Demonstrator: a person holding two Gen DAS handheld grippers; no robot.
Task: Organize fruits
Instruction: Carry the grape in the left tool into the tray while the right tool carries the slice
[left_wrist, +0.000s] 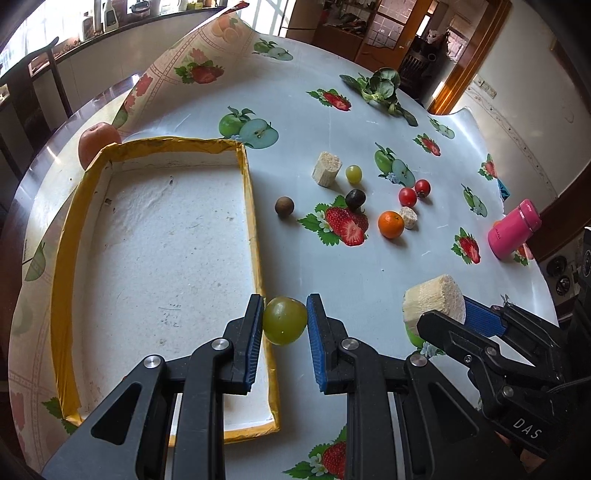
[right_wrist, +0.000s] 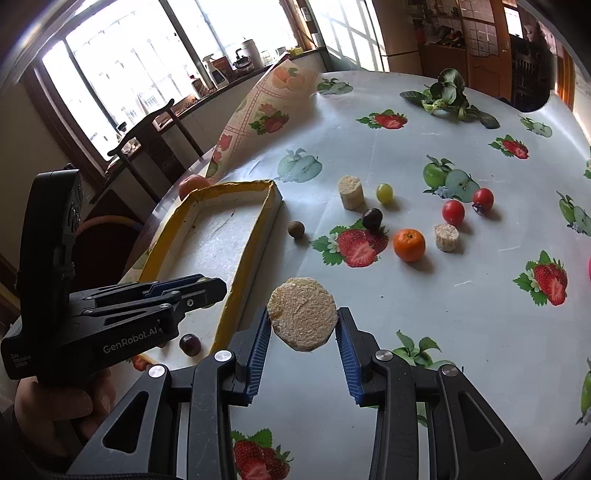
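1. Two grippers are up over the table (left_wrist: 332, 258), each with something clamped. The left gripper (left_wrist: 284, 321) has its pads pressed on a green grape (left_wrist: 284, 320), which hangs right above the near long rim of the yellow-edged tray (left_wrist: 255, 206).
2. The right gripper (right_wrist: 302, 332) grips a pale cut cob piece (right_wrist: 302, 314) between its blue pads, over the cloth just beside the tray's near corner.
3. Only the right wrist view catches a dark grape (right_wrist: 190, 344) lying inside the tray at its near end, under the left gripper's body, and the person's hand (right_wrist: 59, 406) around that handle.
4. Only the left wrist view shows a pink flask (left_wrist: 513, 229) lying at the table's right edge.
5. Both views show the loose lot mid-table: a second cob piece (left_wrist: 326, 169), another green grape (left_wrist: 353, 173), a dark plum (left_wrist: 355, 198), two cherry tomatoes (left_wrist: 407, 196), an orange (left_wrist: 390, 224), a small cob slice (left_wrist: 408, 217), and a brown round fruit (left_wrist: 284, 206) near the tray's long side.
6. An apple (left_wrist: 98, 142) sits behind the tray's far corner; leafy greens (left_wrist: 380, 88) lie at the far edge.
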